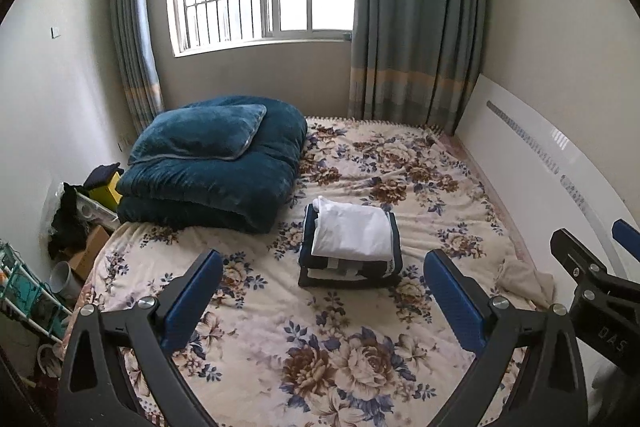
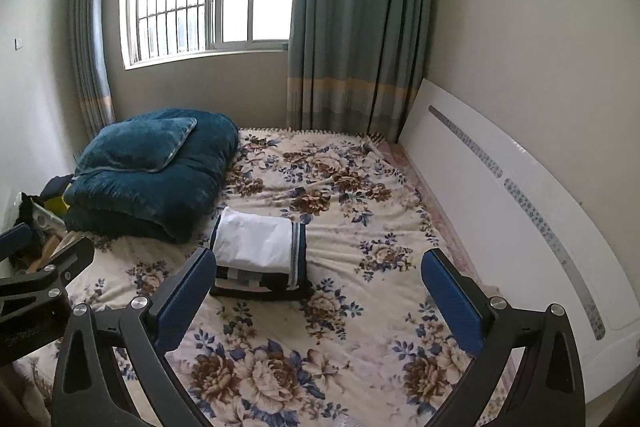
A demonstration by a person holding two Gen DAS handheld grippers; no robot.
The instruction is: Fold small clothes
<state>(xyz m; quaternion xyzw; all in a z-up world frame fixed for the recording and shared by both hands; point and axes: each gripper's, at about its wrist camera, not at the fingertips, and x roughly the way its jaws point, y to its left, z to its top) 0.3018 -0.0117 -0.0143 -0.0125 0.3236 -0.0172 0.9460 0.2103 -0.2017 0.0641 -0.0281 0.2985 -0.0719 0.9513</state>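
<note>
A stack of folded clothes lies mid-bed on the floral bedspread [image 1: 340, 339]: a white folded garment [image 1: 352, 233] sits on top of dark navy folded pieces [image 1: 348, 273]. The same stack shows in the right wrist view, white garment [image 2: 254, 241] over navy pieces [image 2: 260, 285]. My left gripper [image 1: 324, 291] is open and empty, held above the bed in front of the stack. My right gripper [image 2: 316, 287] is open and empty, to the right of the stack; it also shows at the right edge of the left wrist view [image 1: 592, 259].
A folded teal quilt with a pillow [image 1: 212, 163] fills the bed's far left corner. A beige cloth [image 1: 524, 281] lies at the bed's right edge by the white headboard [image 1: 560, 163]. Boxes and a rack [image 1: 36, 291] stand on the floor to the left.
</note>
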